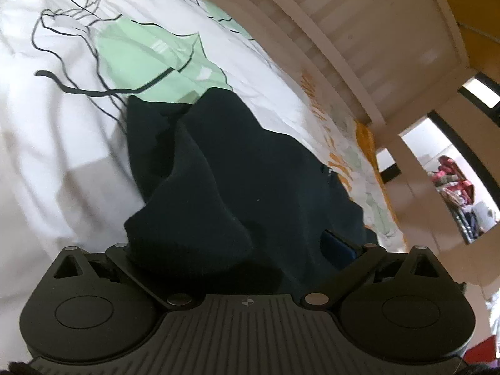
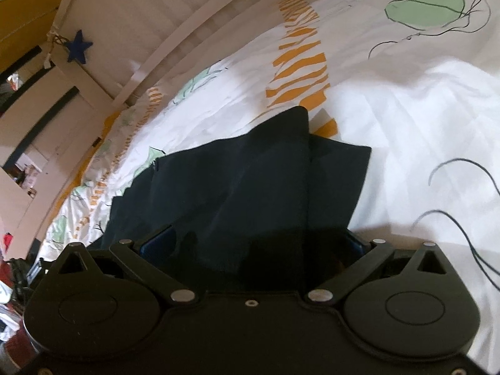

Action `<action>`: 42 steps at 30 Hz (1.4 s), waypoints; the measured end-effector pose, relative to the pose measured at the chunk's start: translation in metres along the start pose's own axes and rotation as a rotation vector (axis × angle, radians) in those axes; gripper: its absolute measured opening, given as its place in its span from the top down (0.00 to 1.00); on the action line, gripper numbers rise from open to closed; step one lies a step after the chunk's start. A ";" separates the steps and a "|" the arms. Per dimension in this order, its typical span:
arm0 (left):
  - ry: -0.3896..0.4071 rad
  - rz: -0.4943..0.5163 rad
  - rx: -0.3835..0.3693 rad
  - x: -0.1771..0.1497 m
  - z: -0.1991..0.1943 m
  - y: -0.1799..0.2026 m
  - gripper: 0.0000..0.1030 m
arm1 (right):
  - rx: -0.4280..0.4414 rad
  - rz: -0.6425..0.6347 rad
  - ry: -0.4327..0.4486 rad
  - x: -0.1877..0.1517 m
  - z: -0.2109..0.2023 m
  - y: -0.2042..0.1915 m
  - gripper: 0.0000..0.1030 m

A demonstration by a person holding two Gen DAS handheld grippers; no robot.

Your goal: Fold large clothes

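A large black garment (image 1: pixel 250 168) lies bunched on a bed with a white duvet printed in green and orange (image 1: pixel 62 143). In the left wrist view the cloth drapes over my left gripper (image 1: pixel 240 250) and hides the fingertips; a blue pad (image 1: pixel 339 248) shows at the right. In the right wrist view the same garment (image 2: pixel 250 181) drapes over my right gripper (image 2: pixel 250 243), with blue pads (image 2: pixel 156 242) showing at both sides. The jaws stand wide apart on both, with cloth between them; whether they grip it is hidden.
A white slatted bed frame (image 1: pixel 359 31) runs along the far side of the bed, also in the right wrist view (image 2: pixel 140 15), where a blue star (image 2: pixel 78 47) hangs on it. Cluttered shelves and clothes (image 1: pixel 456 187) lie beyond the bed.
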State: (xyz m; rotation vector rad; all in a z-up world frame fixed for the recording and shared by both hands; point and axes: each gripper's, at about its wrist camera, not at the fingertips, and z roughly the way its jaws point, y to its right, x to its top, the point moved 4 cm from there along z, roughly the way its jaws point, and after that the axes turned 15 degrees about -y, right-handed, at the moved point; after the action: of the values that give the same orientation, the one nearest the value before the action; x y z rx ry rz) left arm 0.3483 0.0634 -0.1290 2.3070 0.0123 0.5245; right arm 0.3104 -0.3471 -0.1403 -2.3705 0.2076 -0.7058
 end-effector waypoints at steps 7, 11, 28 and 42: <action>0.048 -0.062 -0.012 -0.008 -0.008 0.006 0.75 | -0.031 0.021 -0.008 0.001 0.000 0.001 0.51; 0.061 -0.038 -0.021 -0.010 -0.017 0.015 0.84 | -0.058 0.006 -0.001 -0.001 -0.002 -0.012 0.61; 0.051 -0.013 -0.096 -0.089 -0.106 0.055 0.84 | 0.028 0.001 -0.018 -0.067 -0.079 -0.090 0.65; 0.018 0.043 0.249 -0.148 -0.105 0.005 0.58 | -0.218 0.025 -0.038 -0.130 -0.070 -0.074 0.45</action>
State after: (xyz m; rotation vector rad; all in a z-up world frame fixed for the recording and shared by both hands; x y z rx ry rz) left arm 0.1725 0.1068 -0.1134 2.5496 0.0385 0.5937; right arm 0.1608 -0.2862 -0.1050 -2.5806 0.3119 -0.6542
